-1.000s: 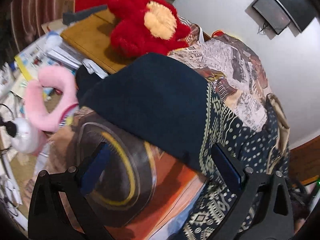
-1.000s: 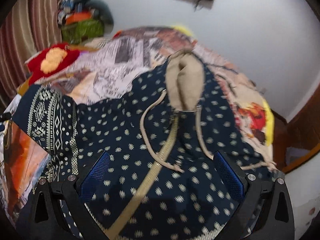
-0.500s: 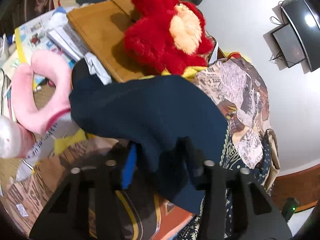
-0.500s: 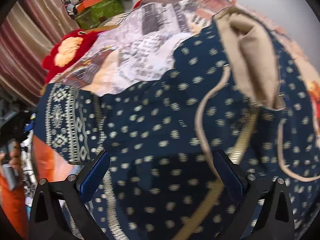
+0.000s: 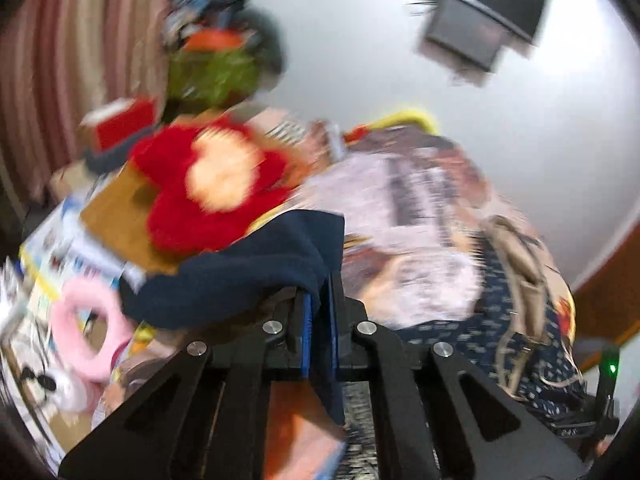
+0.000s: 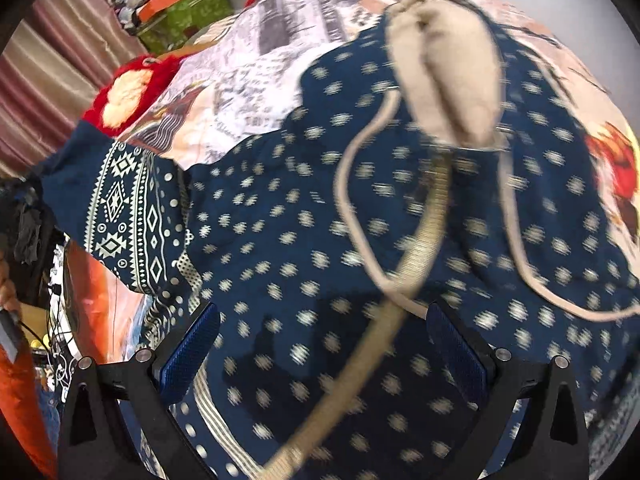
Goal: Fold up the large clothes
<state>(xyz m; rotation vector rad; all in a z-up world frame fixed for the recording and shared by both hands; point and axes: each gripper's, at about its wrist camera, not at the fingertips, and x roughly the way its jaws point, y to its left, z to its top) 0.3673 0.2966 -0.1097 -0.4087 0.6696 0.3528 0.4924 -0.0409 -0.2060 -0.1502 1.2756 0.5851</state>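
A large navy hoodie (image 6: 320, 240) with white dots, a tan hood (image 6: 448, 64), tan zipper and drawstrings lies spread on a bed. Its patterned sleeve (image 6: 128, 216) reaches left. My left gripper (image 5: 320, 312) is shut on the sleeve's plain navy cuff (image 5: 240, 276) and holds it lifted above the bed. The hoodie's body shows at right in the left wrist view (image 5: 520, 328). My right gripper (image 6: 320, 344) is open, just above the hoodie's lower front, with nothing between its blue pads (image 6: 192, 348).
The bed has a printed sheet (image 5: 420, 208). A red plush toy (image 5: 208, 188) lies on a wooden board (image 5: 116, 220) at left, next to a pink neck pillow (image 5: 88, 332) and papers. A striped curtain (image 5: 52, 60) and a green bag (image 6: 180, 20) stand behind.
My left gripper closed on the navy cuff and lifted it, swinging up towards the wall. My right gripper came lower and closer over the hoodie front, staying open.
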